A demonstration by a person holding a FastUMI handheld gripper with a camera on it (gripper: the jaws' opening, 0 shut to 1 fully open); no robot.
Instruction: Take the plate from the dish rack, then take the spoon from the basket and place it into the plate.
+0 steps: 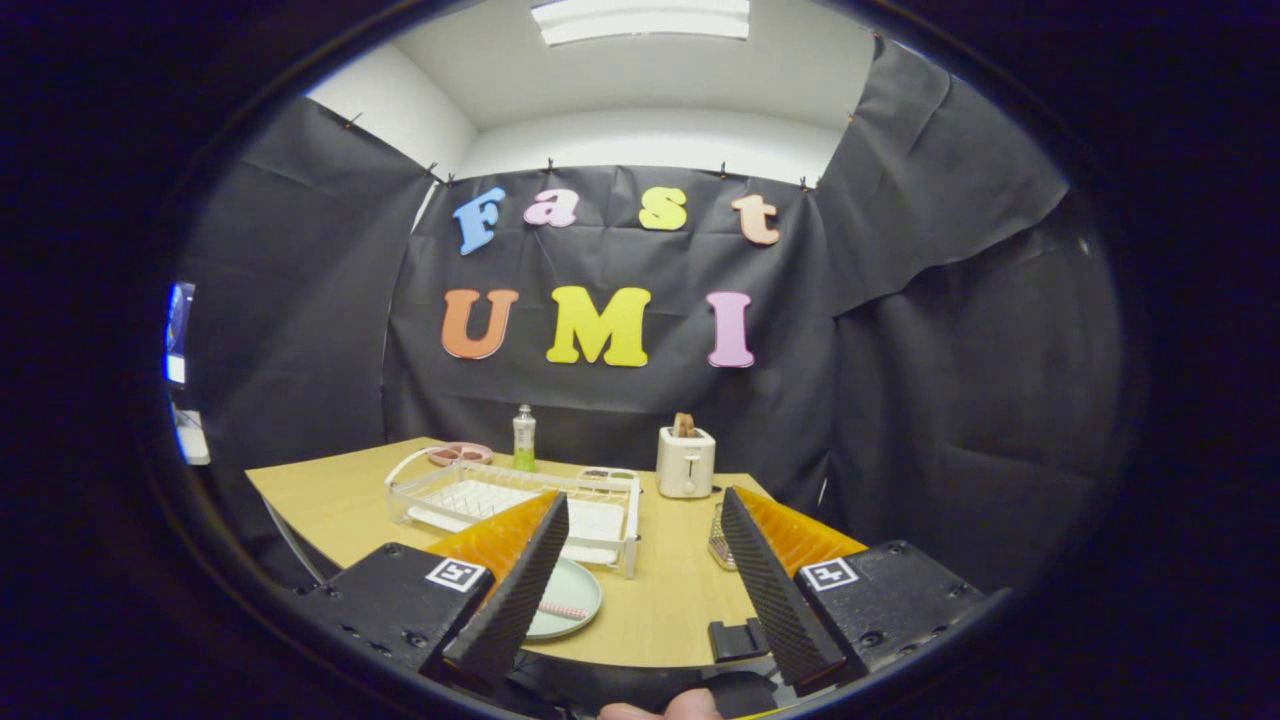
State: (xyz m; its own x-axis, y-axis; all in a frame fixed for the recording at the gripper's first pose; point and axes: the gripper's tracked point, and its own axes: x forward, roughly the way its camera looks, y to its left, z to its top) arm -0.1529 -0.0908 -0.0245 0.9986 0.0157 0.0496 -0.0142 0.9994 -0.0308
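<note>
While the gripper hangs above the near edge of the pale wooden worktop, its two fingers stand wide apart with nothing between them but bare wood. A round pale green plate lies flat on the worktop just beside the left finger, partly hidden behind it, and a spoon with a pink-and-white striped handle rests in the plate. Beyond the plate sits a white wire dish rack, its rack bars bare. A small wire basket peeks out beside the right finger. Farther back stand a white toaster, a clear bottle of green liquid and a pink divided dish.
</note>
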